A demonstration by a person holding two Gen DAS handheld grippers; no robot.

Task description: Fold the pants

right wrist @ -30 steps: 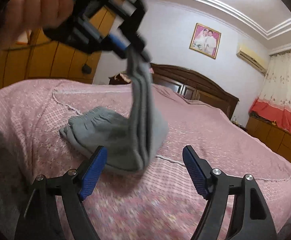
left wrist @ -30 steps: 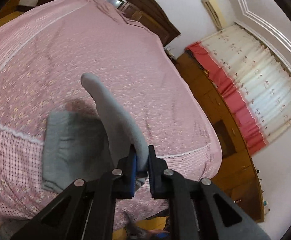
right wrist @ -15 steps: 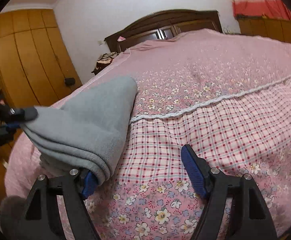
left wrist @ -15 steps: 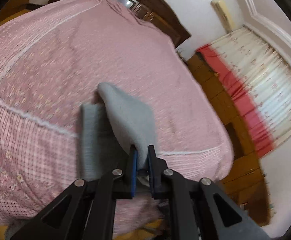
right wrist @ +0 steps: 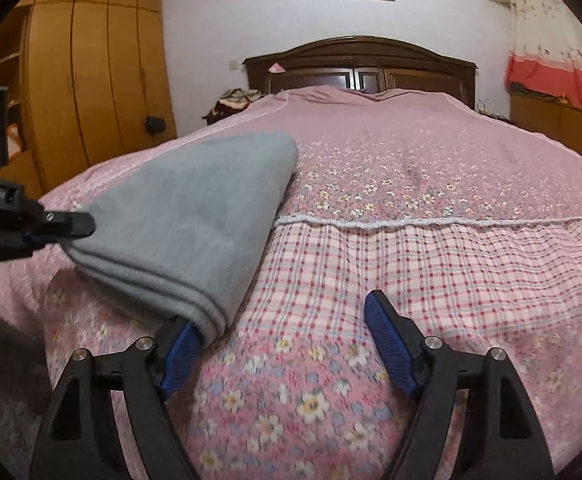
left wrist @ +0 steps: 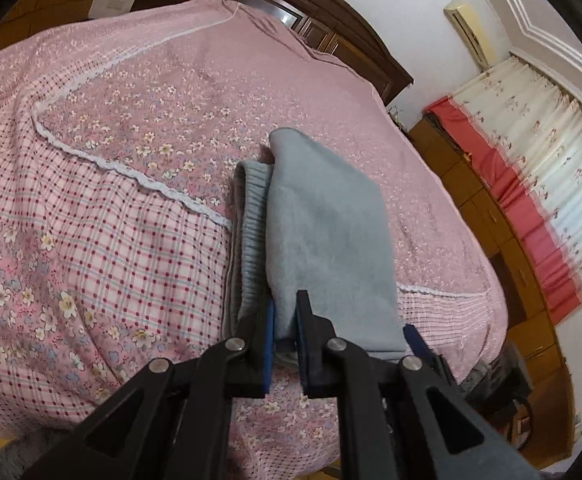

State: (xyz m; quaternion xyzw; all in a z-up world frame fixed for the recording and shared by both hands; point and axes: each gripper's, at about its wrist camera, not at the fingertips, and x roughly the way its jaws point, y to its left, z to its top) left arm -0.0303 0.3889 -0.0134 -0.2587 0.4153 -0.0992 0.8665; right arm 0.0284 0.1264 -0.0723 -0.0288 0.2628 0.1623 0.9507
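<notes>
Pants (left wrist: pixel 323 240) of grey fleece lie folded on the pink bedspread (left wrist: pixel 103 208), near its front part where the checked band meets the flowered field. The upper layer is a smooth flap, and under its left side the ribbed waistband (left wrist: pixel 251 232) shows.

The left gripper (left wrist: pixel 285 336) is closed on the near edge of this upper flap; the cloth passes between its two blue pads and spreads away from the fingers toward the headboard (left wrist: pixel 331 32). In the right wrist view the same gripper (right wrist: pixel 71 225) comes in from the left side and pinches the left corner of the flap.

The right gripper (right wrist: pixel 287 344) is spread wide, with nothing between its fingers. Its left finger (right wrist: pixel 179 350) touches the near right corner of the folded pants (right wrist: pixel 187 216), partly under the hem, while its right finger stands over the bare checked bedspread (right wrist: pixel 451 256), well apart from the cloth. The bundle lies to the left of this gripper's middle.
</notes>
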